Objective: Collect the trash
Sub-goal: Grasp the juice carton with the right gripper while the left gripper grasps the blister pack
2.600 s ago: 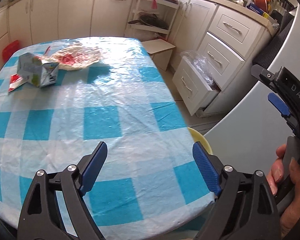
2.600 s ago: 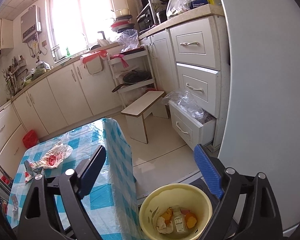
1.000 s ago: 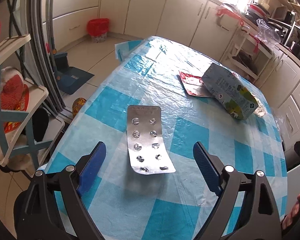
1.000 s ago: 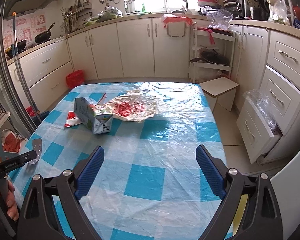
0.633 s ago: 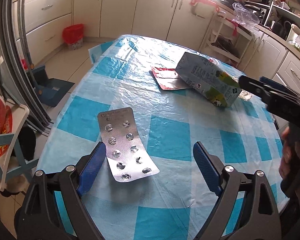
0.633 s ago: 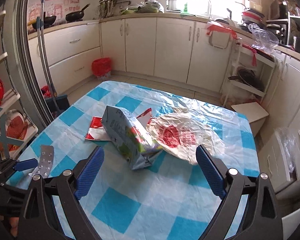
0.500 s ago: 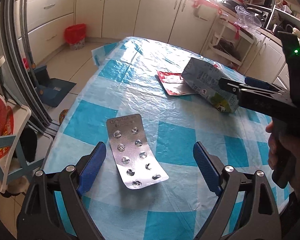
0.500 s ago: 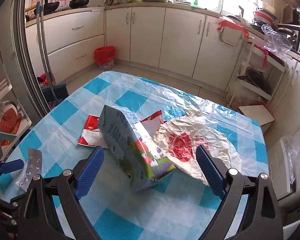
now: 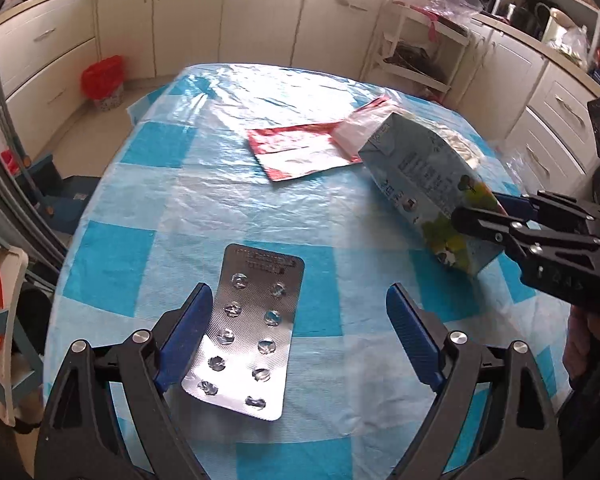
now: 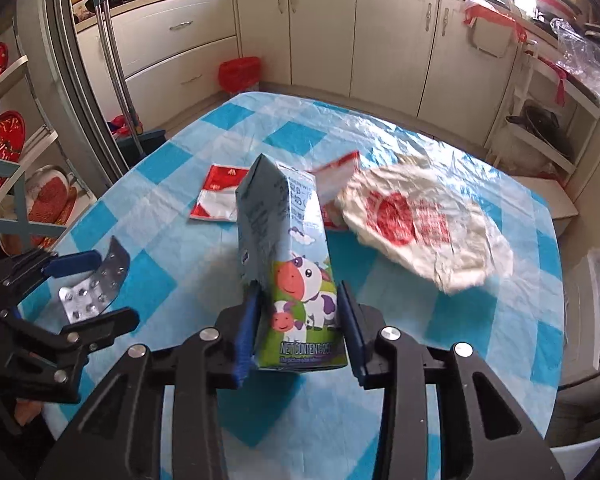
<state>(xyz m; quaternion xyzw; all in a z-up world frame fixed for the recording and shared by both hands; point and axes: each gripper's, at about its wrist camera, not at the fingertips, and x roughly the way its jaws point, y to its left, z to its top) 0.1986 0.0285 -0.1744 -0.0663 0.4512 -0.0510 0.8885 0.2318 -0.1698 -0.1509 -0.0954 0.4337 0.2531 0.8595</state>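
A milk carton (image 10: 284, 240) with a cow print stands tilted on the blue-checked table (image 9: 188, 208). My right gripper (image 10: 298, 308) is closing on the carton's lower end, both blue pads against its sides. From the left wrist view that gripper (image 9: 496, 216) reaches in from the right onto the carton (image 9: 428, 184). A silver blister pack (image 9: 252, 332) lies flat between the fingers of my open left gripper (image 9: 296, 308), close to the left pad. A red wrapper (image 9: 300, 152) and a crumpled white bag (image 10: 420, 224) with red print lie behind the carton.
The table's near and left edges drop to the floor. A red bin (image 10: 240, 72) stands by the cabinets at the back. There is a shelf unit (image 10: 16, 160) with red items to the left and a wire rack (image 10: 540, 120) to the right.
My right gripper came forward over the table and its jaws closed in around the carton. The left gripper shifted slightly, and the blister pack now lies nearer its left finger.
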